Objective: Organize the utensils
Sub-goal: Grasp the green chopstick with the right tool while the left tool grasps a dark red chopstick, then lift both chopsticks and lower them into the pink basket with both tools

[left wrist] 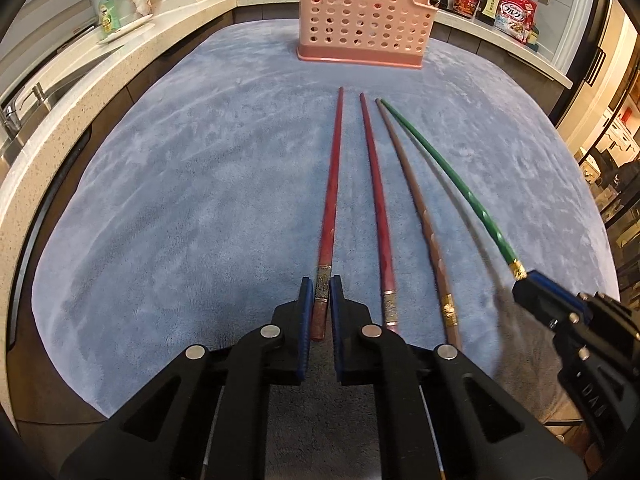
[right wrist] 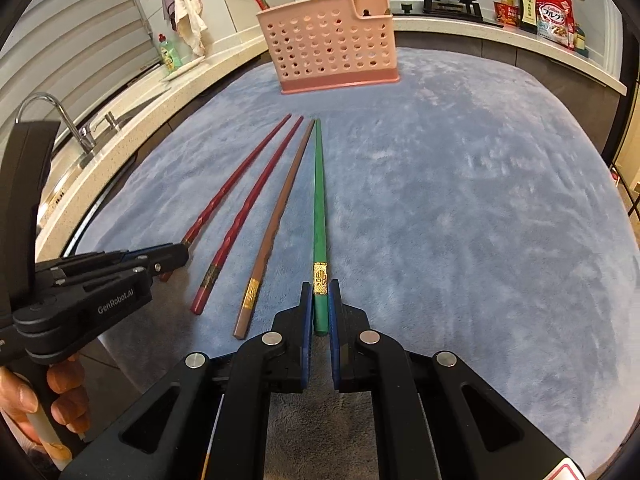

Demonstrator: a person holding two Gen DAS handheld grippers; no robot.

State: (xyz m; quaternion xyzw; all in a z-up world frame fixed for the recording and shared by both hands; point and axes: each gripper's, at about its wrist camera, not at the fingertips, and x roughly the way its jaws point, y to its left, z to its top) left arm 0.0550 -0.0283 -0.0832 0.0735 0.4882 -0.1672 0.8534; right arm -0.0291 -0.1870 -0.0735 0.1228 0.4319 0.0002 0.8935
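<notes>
Four chopsticks lay side by side on the blue cloth [left wrist: 180, 200] over the surface — two red, one brown [left wrist: 416, 216], one green [left wrist: 452, 172] — tips towards the pink holder [left wrist: 360, 16], well apart from it. The left gripper [left wrist: 321, 300] had its fingers closed on the butt of the leftmost red stick [left wrist: 332, 176]; the right gripper [right wrist: 320, 304] clamped the green one's butt. The second red stick [left wrist: 374, 184] and the brown lay loose between. Three more sticks stood in the holder, seen from the right wrist. "GenRobot.AI" read on the left gripper's arm; the gold bands' characters and the packets on the far counter were too small to read. A hand [right wrist: 40, 404] was cut off by the frame.
</notes>
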